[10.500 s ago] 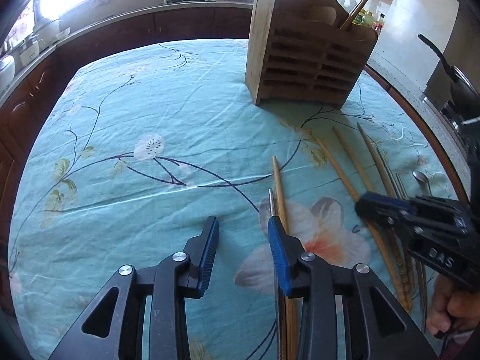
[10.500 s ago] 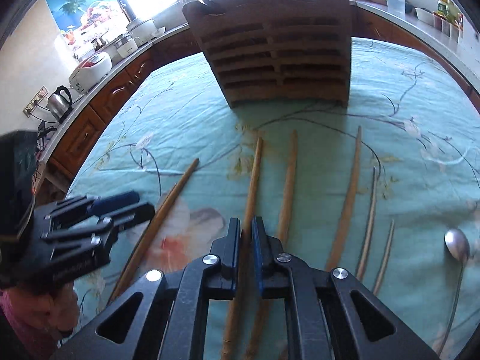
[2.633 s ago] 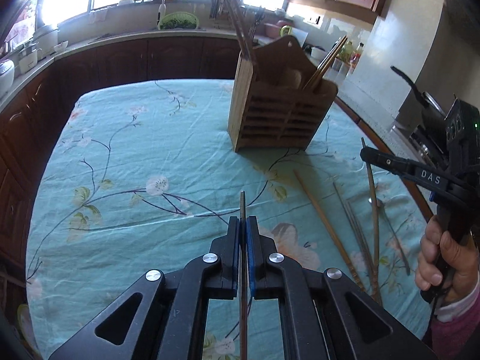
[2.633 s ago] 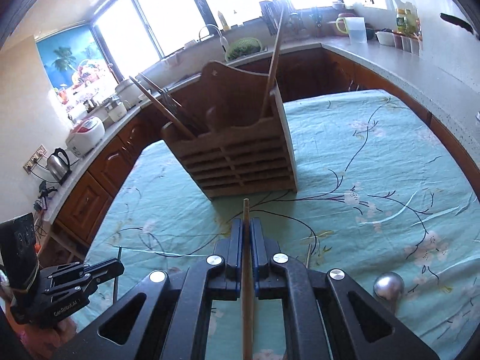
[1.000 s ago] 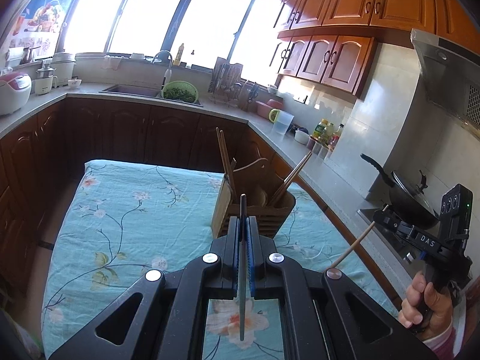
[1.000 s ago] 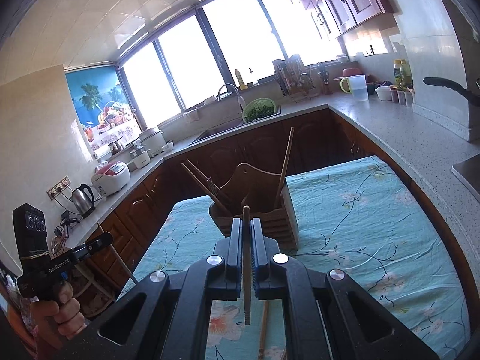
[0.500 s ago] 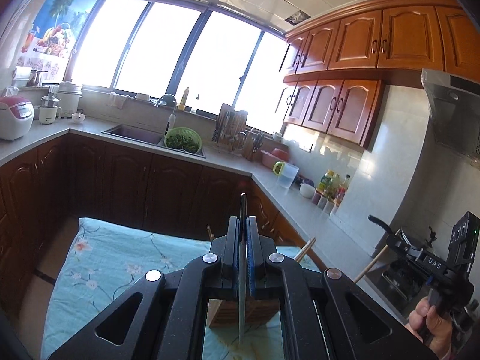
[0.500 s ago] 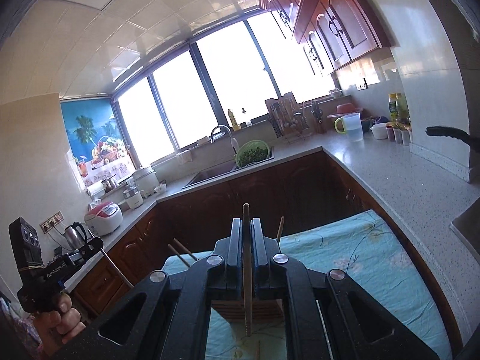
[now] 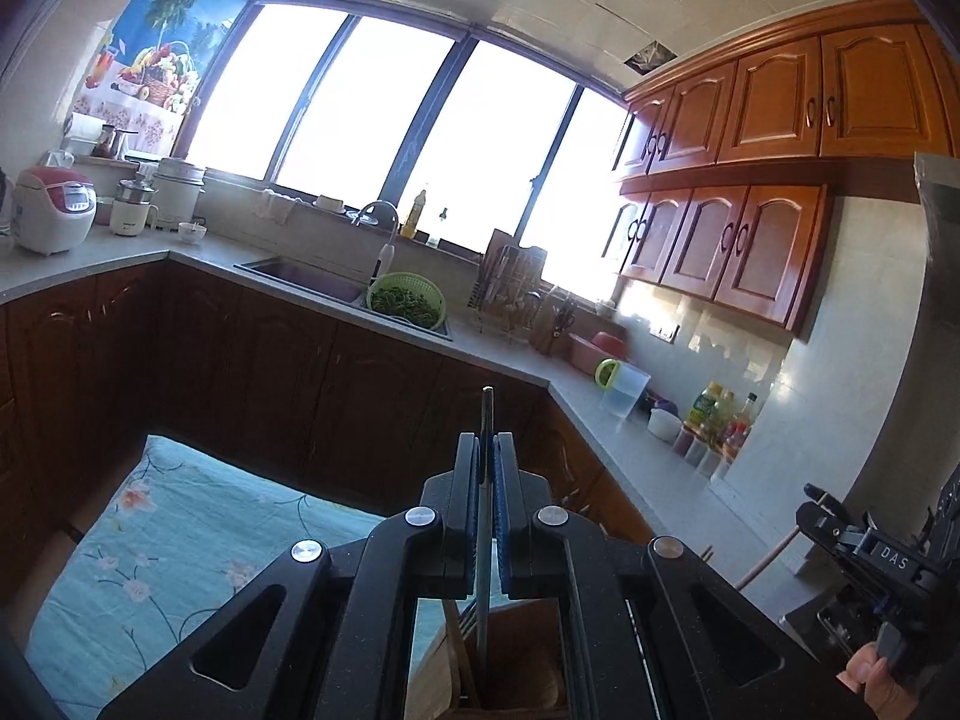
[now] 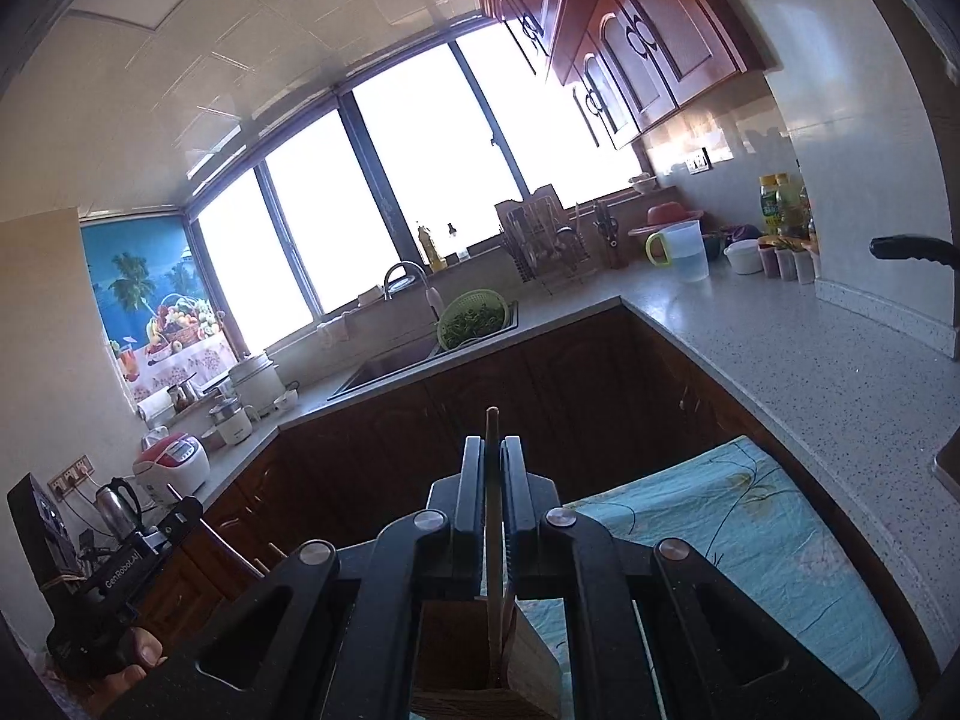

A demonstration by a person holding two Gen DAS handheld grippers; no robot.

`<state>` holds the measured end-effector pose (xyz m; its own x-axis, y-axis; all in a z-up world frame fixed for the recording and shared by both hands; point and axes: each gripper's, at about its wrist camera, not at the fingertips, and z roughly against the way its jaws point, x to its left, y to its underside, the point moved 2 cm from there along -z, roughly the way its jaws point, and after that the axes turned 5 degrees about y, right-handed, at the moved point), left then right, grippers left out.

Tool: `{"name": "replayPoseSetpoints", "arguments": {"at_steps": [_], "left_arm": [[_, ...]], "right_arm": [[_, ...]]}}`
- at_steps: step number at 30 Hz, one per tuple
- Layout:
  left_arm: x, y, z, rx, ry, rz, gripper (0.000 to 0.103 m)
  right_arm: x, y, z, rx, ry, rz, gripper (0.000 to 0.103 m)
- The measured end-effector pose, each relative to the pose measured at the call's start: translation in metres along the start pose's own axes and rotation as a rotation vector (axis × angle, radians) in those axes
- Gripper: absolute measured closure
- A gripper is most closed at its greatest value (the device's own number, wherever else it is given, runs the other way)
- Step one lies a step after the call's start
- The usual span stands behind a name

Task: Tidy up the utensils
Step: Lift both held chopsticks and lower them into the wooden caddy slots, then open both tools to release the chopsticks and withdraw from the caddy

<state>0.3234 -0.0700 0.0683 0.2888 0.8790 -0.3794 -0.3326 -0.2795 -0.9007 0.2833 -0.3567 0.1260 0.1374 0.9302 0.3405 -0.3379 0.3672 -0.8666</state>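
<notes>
My left gripper [image 9: 487, 450] is shut on a thin dark metal chopstick [image 9: 483, 540] held upright, its lower end pointing down into the wooden utensil holder [image 9: 516, 660] just below. My right gripper [image 10: 493, 456] is shut on a wooden chopstick [image 10: 494, 570], also upright, its lower end inside the wooden utensil holder [image 10: 468, 660]. Each gripper shows at the edge of the other's view, the right gripper [image 9: 810, 498] with its chopstick, the left gripper [image 10: 186, 507] likewise.
The holder stands on a table with a teal flowered cloth [image 9: 180, 528], which also shows in the right wrist view [image 10: 750, 528]. A kitchen counter with a sink [image 9: 312, 276], a green colander [image 9: 408, 300], a jug [image 10: 684, 249] and bottles runs around behind.
Both grippers have tilted up and moved closer over the holder with their chopsticks; the table has dropped out of most of the view and the chopstick ends now reach into the holder.
</notes>
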Motion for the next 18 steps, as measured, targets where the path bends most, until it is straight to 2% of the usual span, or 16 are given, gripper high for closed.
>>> {"name": "replayPoseSetpoints", "arguments": {"at_steps": [8,11,18], "left_arm": [[0.0,0.05,-0.036,0.114,-0.003,-0.016,0.099],[-0.001,0.053,-0.045,0.135,0.007,-0.024,0.099],[-0.001,0.039,-0.051,0.151,0.011,-0.045,0.099]], "right_arm": [[-0.007,0.046,-0.034,0.117,0.003,0.001,0.098],[-0.006,0.056,-0.041,0.154,-0.002,0.005,0.097],[-0.006,0.051,-0.041,0.159,0.009,0.011,0.097]]}}
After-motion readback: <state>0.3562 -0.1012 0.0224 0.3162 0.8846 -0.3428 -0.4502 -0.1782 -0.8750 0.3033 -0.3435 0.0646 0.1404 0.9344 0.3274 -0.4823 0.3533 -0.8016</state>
